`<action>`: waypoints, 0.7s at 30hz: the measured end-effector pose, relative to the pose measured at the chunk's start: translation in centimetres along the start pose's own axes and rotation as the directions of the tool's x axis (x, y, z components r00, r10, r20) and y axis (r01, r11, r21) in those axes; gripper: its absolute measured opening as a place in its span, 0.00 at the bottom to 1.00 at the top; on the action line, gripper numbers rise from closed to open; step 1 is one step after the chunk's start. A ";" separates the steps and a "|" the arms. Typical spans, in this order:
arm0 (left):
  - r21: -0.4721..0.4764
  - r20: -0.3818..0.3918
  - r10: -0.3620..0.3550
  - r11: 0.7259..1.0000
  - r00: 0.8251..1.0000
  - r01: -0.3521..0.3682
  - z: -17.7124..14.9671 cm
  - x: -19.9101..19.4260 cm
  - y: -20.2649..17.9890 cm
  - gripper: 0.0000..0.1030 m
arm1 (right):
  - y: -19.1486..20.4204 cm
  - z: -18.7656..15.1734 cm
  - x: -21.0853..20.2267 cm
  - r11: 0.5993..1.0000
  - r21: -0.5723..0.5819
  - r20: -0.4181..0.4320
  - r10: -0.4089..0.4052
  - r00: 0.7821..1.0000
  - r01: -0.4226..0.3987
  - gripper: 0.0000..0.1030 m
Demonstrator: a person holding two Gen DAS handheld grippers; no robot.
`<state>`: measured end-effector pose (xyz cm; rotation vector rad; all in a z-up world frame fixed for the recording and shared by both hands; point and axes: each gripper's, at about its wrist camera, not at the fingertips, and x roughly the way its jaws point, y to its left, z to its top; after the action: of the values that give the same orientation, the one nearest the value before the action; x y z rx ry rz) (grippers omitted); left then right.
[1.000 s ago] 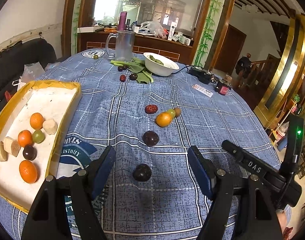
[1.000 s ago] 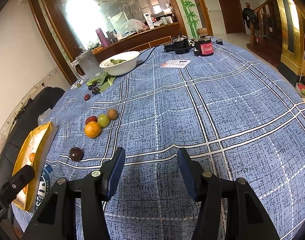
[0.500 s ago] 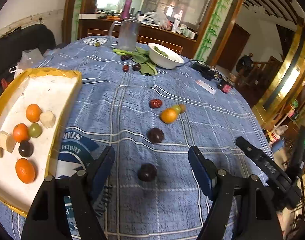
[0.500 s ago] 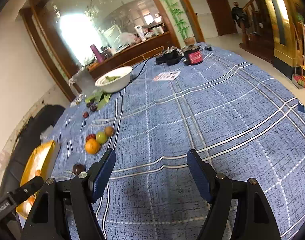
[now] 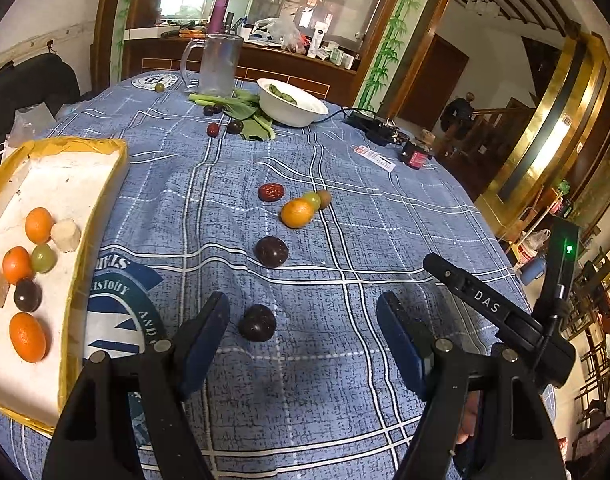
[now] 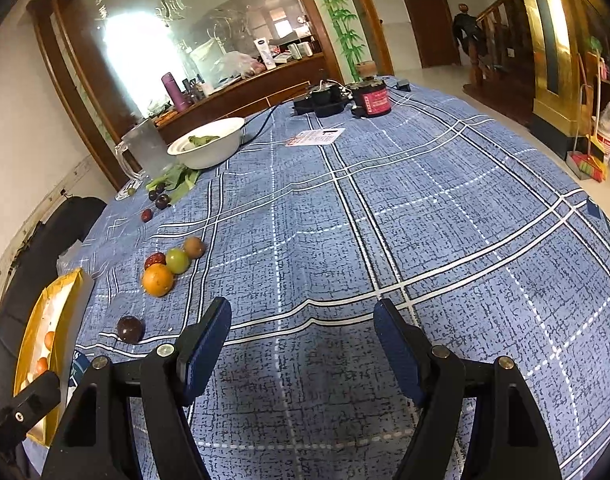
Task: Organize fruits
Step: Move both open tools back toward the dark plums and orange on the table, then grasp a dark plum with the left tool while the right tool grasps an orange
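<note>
Left gripper [image 5: 303, 330] spread wide at lower centre, a round dark purple fruit [image 5: 257, 323], possibly a plum, between its fingers, untouched. Right gripper [image 6: 303, 334] likewise spread above bare blue plaid-clothed bench [image 6: 445, 216].

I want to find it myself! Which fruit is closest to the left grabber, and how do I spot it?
Start at the yellow-rimmed tray on the blue checked tablecloth. Beside it, between the left gripper's open fingers, lies a dark purple round fruit. A similar one sits farther away, nearer the orange.
</note>
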<state>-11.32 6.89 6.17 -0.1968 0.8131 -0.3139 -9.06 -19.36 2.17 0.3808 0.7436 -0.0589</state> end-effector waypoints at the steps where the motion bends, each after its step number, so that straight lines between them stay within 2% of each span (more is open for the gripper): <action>1: -0.004 0.008 0.007 1.000 1.000 -0.007 0.1 -0.3 0.3 0.73 | 0.1 -0.1 0.0 1.000 -0.005 -0.002 -0.002 1.000 0.002 0.75; 4: -0.029 0.020 0.020 0.999 1.000 -0.019 0.7 -1.0 1.4 0.73 | 0.2 -0.1 0.1 1.000 -0.010 -0.010 -0.019 1.000 0.019 0.75; 7: -0.062 0.068 0.047 0.997 0.997 -0.043 1.4 -2.8 3.0 0.73 | 1.1 0.8 0.5 0.997 -0.067 -0.044 -0.026 0.999 0.023 0.75; 11: -0.087 0.093 0.114 0.991 0.989 -0.106 1.6 -4.0 4.7 0.73 | 2.7 3.1 0.5 0.994 -0.104 -0.051 0.038 0.998 -0.043 0.75; 14: -0.106 0.067 0.139 0.986 0.988 -0.132 1.7 -3.6 5.5 0.73 | 4.5 4.6 1.0 0.987 -0.145 -0.043 0.063 0.997 -0.069 0.75; 19: -0.090 -0.007 0.099 0.991 0.995 -0.099 2.0 -1.7 5.2 0.73 | 7.0 5.9 3.9 0.975 -0.170 -0.096 0.130 0.987 -0.145 0.75; 21: -0.094 -0.022 0.084 0.992 0.996 -0.086 1.9 -1.3 5.0 0.73 | 7.7 5.8 5.5 0.966 -0.167 -0.155 0.174 0.972 -0.200 0.64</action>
<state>-9.72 12.07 6.91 -0.2476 0.8529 -0.1976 0.16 -13.87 4.85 0.2814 0.8402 0.2151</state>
